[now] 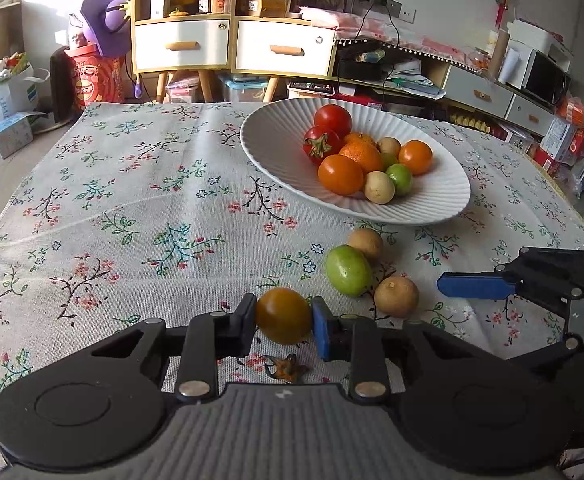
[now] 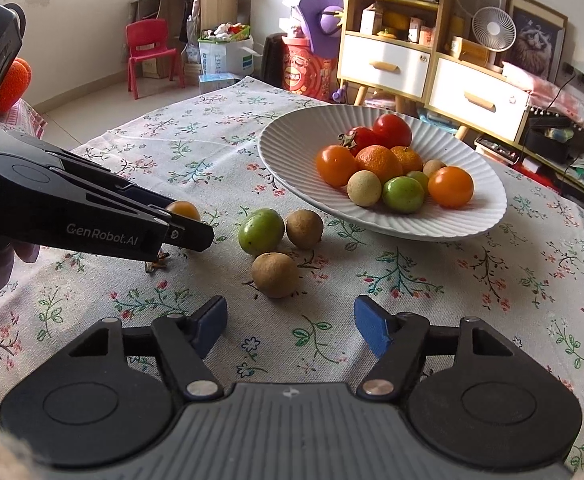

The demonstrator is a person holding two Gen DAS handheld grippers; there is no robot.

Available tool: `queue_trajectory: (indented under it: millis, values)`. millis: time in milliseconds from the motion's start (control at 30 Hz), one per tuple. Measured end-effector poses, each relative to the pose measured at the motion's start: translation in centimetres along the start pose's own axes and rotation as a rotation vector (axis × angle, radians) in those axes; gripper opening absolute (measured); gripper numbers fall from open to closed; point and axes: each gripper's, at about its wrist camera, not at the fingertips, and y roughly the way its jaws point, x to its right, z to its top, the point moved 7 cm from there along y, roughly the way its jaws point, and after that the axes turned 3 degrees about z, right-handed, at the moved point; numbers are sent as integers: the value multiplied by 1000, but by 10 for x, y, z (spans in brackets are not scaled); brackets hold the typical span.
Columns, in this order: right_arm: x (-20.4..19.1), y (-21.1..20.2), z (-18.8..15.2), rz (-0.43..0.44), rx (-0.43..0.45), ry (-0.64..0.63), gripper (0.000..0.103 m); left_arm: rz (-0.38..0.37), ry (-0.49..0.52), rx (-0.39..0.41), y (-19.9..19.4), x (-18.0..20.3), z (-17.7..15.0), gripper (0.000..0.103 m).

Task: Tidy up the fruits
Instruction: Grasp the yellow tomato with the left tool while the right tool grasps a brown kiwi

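Both wrist views face the shared plate (image 1: 275, 168) closely

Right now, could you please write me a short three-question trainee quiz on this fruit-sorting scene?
1. True or false: the left gripper is shut on the orange tomato.
2. How many fruits lie loose on the tablecloth outside the white plate, not counting the held one?
A. one
B. three
C. five
3. Fill in: the right gripper is ____ and holds nothing.

Key:
1. True; its pads press both sides of the tomato.
2. B: the green fruit and two brown longans.
3. Open; the nearest longan sits just ahead of its fingers.
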Motion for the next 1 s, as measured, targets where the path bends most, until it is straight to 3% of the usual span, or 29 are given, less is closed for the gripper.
queue_trajectory:
  millis: [367,500,667,1000]
  values:
    - [-1,4,7,20,0,-13,38,-16,2,-7,-9,3,0,22]
    - [-1,5,8,22,0,-14,35,-10,-7,-47,-6,1,-3,22]
    - [-1,5,11,49,-3,-1,24,-15,-51,-80,-6,-3,-5,22]
    - [13,-10,9,71,-19,106,23,-49,-54,-53,-18,0,2,22]
